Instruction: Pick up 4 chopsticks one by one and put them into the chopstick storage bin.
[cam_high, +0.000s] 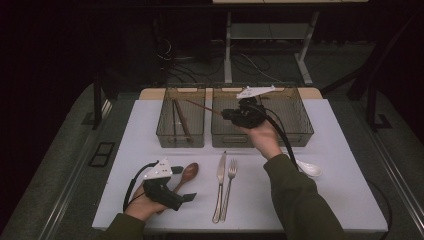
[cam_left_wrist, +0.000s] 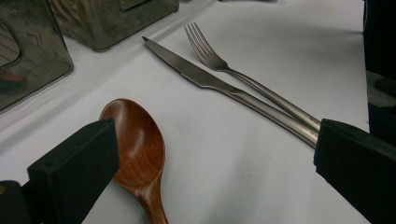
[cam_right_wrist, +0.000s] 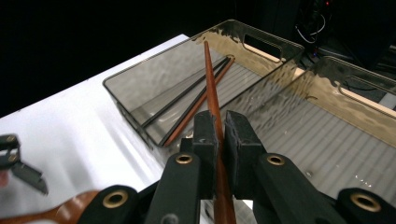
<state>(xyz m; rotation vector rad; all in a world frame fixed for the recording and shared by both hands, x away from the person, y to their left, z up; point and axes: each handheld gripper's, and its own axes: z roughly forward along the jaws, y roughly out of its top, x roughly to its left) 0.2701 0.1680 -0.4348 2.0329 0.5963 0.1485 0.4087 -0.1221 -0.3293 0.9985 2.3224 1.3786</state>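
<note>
In the high view, the right tool (cam_high: 231, 114) is in the upper middle of the frame, above the two clear bins. It is closed on a thin red-brown chopstick (cam_high: 204, 106) that points to the left, over the gap between the left bin (cam_high: 165, 135) and the right bin (cam_high: 300, 125). More sticks (cam_high: 179, 119) lie inside the left bin. The left tool (cam_high: 189, 197) sits at the lower left on the white surface (cam_high: 345, 185), with its jaws apart, right beside a wooden spoon (cam_high: 188, 173). A knife (cam_high: 220, 175) and a fork (cam_high: 230, 180) lie side by side in the lower middle, and a white spoon (cam_high: 310, 168) lies to the right. In the left gripper view, the two black jaws stand wide apart at the bottom corners with nothing held. The wooden spoon (cam_left_wrist: 135, 149) lies by the left jaw, and the knife (cam_left_wrist: 219, 84) and fork (cam_left_wrist: 233, 72) run toward the right jaw. In the right gripper view, the jaws in the middle squeeze the chopstick (cam_right_wrist: 212, 98), and its tip points up over the left bin (cam_right_wrist: 140, 126), where the sticks (cam_right_wrist: 196, 100) lie.
</note>
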